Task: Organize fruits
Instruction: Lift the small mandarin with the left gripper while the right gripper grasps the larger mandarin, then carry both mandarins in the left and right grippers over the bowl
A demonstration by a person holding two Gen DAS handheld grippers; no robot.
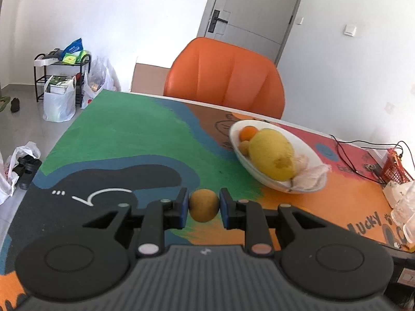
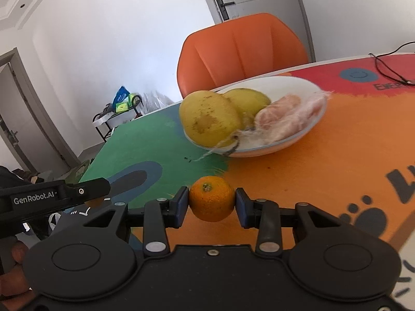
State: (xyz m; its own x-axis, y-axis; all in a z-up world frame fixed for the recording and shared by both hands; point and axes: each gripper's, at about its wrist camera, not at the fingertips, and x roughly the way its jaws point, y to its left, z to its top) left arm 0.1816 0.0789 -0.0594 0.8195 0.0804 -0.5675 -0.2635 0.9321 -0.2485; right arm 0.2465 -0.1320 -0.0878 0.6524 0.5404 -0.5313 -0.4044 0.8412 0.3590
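Left gripper [image 1: 203, 208] clamps a small brownish fruit [image 1: 203, 205]; right gripper [image 2: 211, 203] clamps a mandarin [image 2: 211, 198]. Carry both level to the white bowl [image 2: 298, 88], frame centre, releasing low.

orange chair [image 1: 225, 77], grey door [image 1: 249, 7], shoe rack [image 1: 62, 75]

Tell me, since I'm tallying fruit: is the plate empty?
No, the plate holds two yellow fruits and a peeled pomelo.

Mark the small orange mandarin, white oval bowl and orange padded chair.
Small orange mandarin [image 2: 211, 202], right wrist view, front skin.
White oval bowl [image 1: 240, 150], left wrist view, near rim.
Orange padded chair [image 1: 225, 77], left wrist view, backrest centre.
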